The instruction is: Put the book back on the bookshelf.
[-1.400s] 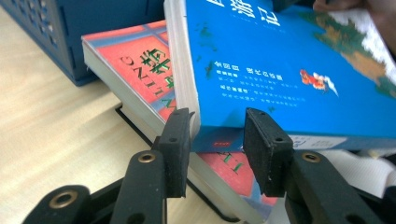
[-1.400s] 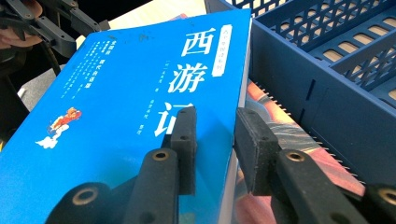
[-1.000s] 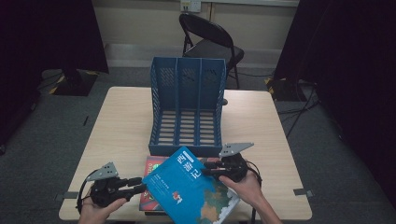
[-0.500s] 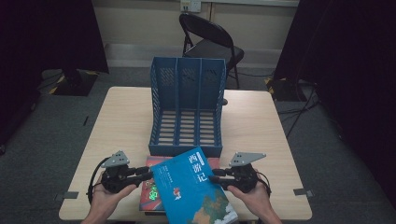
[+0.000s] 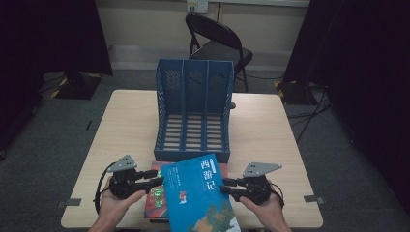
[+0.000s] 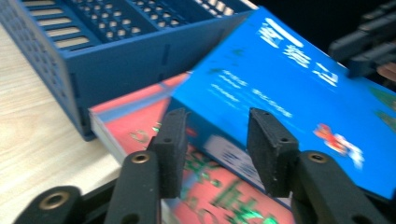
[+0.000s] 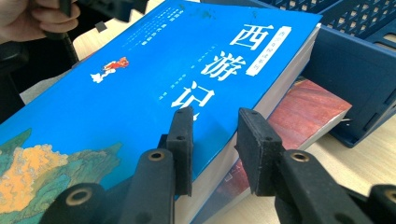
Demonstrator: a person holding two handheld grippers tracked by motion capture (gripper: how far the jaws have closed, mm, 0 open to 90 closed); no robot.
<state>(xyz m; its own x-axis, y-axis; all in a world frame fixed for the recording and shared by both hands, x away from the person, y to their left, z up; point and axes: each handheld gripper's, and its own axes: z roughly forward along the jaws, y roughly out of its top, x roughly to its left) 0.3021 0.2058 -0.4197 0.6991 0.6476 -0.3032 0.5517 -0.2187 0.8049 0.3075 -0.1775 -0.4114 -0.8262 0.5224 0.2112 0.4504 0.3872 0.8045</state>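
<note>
A thick blue book [image 5: 198,193] with Chinese title lies tilted over a red book [image 5: 155,197] at the table's front edge. My right gripper [image 5: 225,186] is shut on the blue book's page edge. In the right gripper view [image 7: 215,149] one pad lies on the cover [image 7: 140,84] and the other under the pages. My left gripper [image 5: 157,181] reaches the book's left edge. Its jaws [image 6: 219,144] have just been opening, and they straddle the spine of the blue book [image 6: 289,79] without pressing on it. The red book [image 6: 135,121] lies beneath.
A blue three-slot file rack [image 5: 193,111] stands mid-table, right behind the books; its front wall [image 6: 116,60] is close to both grippers. A black folding chair [image 5: 217,43] stands beyond the wooden table [image 5: 130,121]. Bare tabletop lies left and right of the rack.
The blue book has swung round from a diagonal to nearly square with the rack. The right gripper shifted right with it. The left gripper moved in to the book's left edge and spread its jaws.
</note>
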